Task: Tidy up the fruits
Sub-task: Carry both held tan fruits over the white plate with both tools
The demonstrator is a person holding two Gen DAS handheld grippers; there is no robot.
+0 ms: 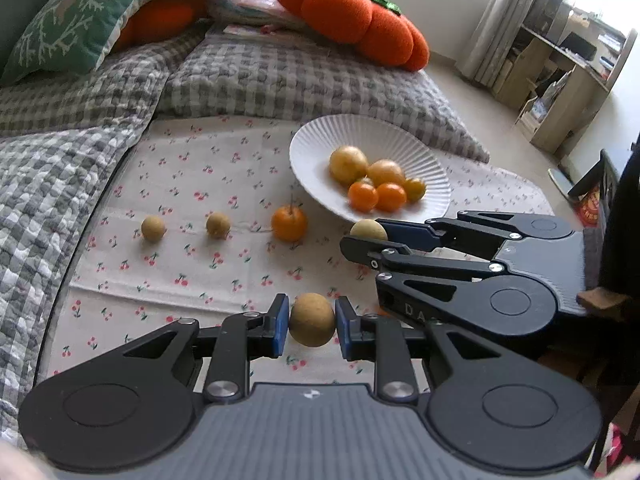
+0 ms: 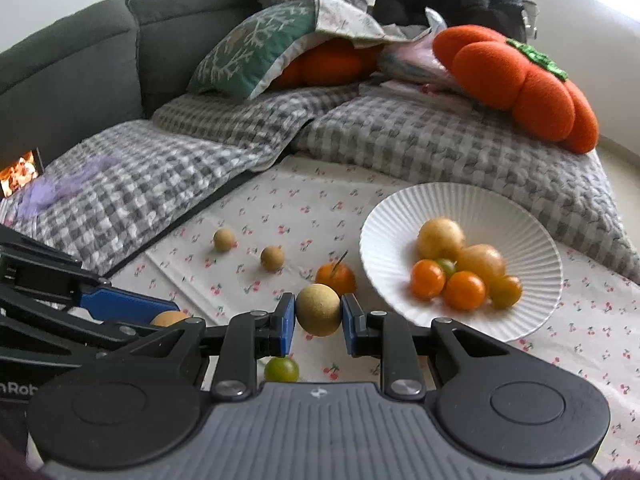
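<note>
- The left gripper (image 1: pixel 311 326) has its jaws clamped on one tan longan (image 1: pixel 311 325), held at lower centre of the left wrist view, above the cherry-print cloth (image 1: pixel 192 264).
- The right gripper (image 2: pixel 318 314) has its jaws clamped on a second tan fruit (image 2: pixel 318 309), at centre of the right wrist view, just left of the plate.
- The white ribbed plate (image 1: pixel 320 140) sits right of centre in both views and holds six fruits: two large yellow ones, two orange ones and two smaller greenish ones.
- Loose on the cloth to the left of the plate: two small tan longans (image 1: pixel 153 229) (image 1: pixel 218 225) and one orange tangerine (image 1: pixel 289 223) with a stem, lined up in a row and apart from one another.
- Only the right wrist view shows one green fruit (image 2: pixel 281 369) on the cloth, low in the frame, partly behind the right gripper's linkage.
- The left wrist view shows the right gripper from the side at the right edge, its fruit peeking above the fingers; the right wrist view shows the left gripper at the left edge with a sliver of its fruit.
- Behind, a grey checked blanket (image 2: pixel 200 152), a green patterned cushion (image 2: pixel 256 48) and an orange pumpkin cushion (image 1: pixel 352 12).
- The left wrist view alone shows a wooden shelf (image 1: pixel 568 76) at upper right; the right wrist view alone shows a dark sofa back (image 2: pixel 80 56) at upper left.
</note>
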